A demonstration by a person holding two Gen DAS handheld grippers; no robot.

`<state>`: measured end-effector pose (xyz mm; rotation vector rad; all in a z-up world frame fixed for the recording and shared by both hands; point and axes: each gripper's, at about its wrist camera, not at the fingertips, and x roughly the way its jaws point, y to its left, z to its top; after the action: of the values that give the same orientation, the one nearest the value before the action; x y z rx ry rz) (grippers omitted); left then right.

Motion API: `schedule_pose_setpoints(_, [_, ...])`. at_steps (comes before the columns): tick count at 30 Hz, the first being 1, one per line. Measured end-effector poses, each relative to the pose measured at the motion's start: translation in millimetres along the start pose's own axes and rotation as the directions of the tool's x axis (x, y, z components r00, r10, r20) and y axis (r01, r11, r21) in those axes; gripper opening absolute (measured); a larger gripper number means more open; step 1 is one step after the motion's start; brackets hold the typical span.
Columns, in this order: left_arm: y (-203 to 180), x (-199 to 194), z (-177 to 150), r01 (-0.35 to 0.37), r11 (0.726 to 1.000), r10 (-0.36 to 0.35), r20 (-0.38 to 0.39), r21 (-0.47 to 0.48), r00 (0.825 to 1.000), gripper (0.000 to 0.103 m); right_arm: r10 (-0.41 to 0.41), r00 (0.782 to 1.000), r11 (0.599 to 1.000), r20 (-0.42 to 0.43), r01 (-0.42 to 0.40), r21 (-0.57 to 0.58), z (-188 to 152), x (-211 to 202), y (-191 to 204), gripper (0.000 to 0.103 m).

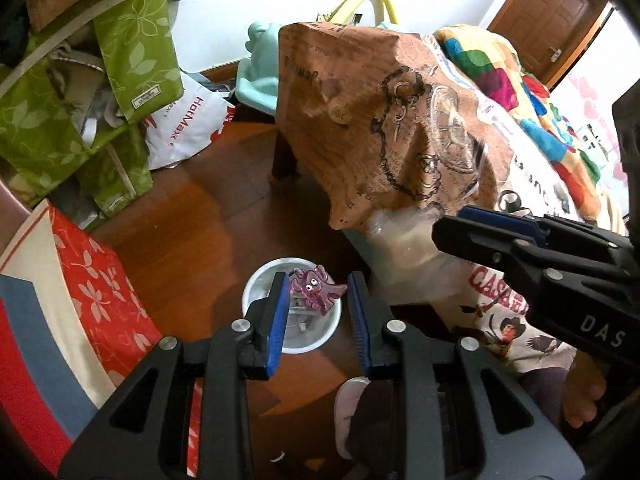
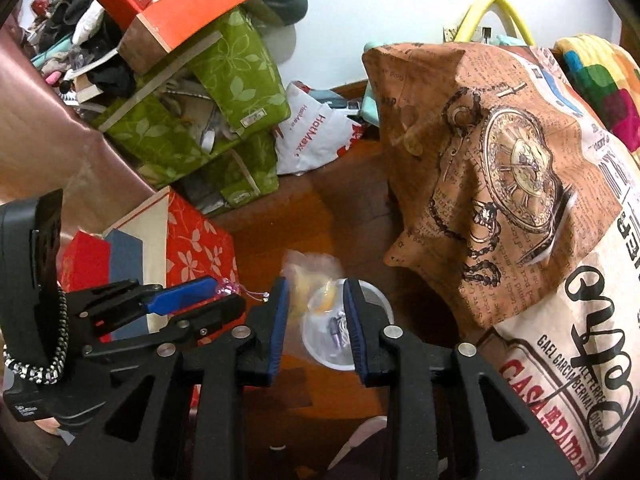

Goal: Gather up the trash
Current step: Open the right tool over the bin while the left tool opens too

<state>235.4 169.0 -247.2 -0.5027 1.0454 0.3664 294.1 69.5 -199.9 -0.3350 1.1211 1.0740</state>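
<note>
A small white bin [image 1: 256,280] stands on the wooden floor; it also shows in the right wrist view [image 2: 380,294]. A purple octopus-shaped piece of trash [image 1: 316,286] hangs over its mouth, between the open fingers of my left gripper [image 1: 318,300], touching neither pad. My right gripper [image 2: 314,304] is open above the bin, with a crumpled clear plastic bag [image 2: 308,268] with yellow in it between its fingers. The right gripper also shows in the left wrist view [image 1: 452,226], beside the draped table.
A table under a brown printed cloth [image 1: 384,120] stands right of the bin. Green fabric boxes [image 1: 120,60], a white HotMax bag [image 1: 188,120] and a red flowered box [image 1: 92,280] crowd the left. The person's slippered foot [image 1: 352,408] is near the bin.
</note>
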Motion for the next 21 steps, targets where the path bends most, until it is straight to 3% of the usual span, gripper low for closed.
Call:
schedule_pose_setpoints(3, [1.5, 0.7, 0.9, -0.015, 1.0, 0.015, -0.011, -0.007, 1.0, 0.031, -0.005, 1.0, 1.0, 0.004, 0.005, 0.015, -0.9, -2.3, -4.9, 0.04])
schedule_pose_setpoints(11, [-7.2, -20.6, -2.3, -0.005, 1.0, 0.005, 0.015, 0.019, 1.0, 0.031, -0.027, 0.999, 1.0, 0.033, 0.026, 0.011, -7.5, -22.6, -6.2, 0.04])
schedule_pose_setpoints(21, [-39.6, -89.0, 4.6, -0.026, 0.997, 0.014, 0.166, 0.069, 0.986, 0.031, -0.061, 0.985, 0.998, 0.163, 0.061, 0.003, -14.8, -83.6, -7.9, 0.04])
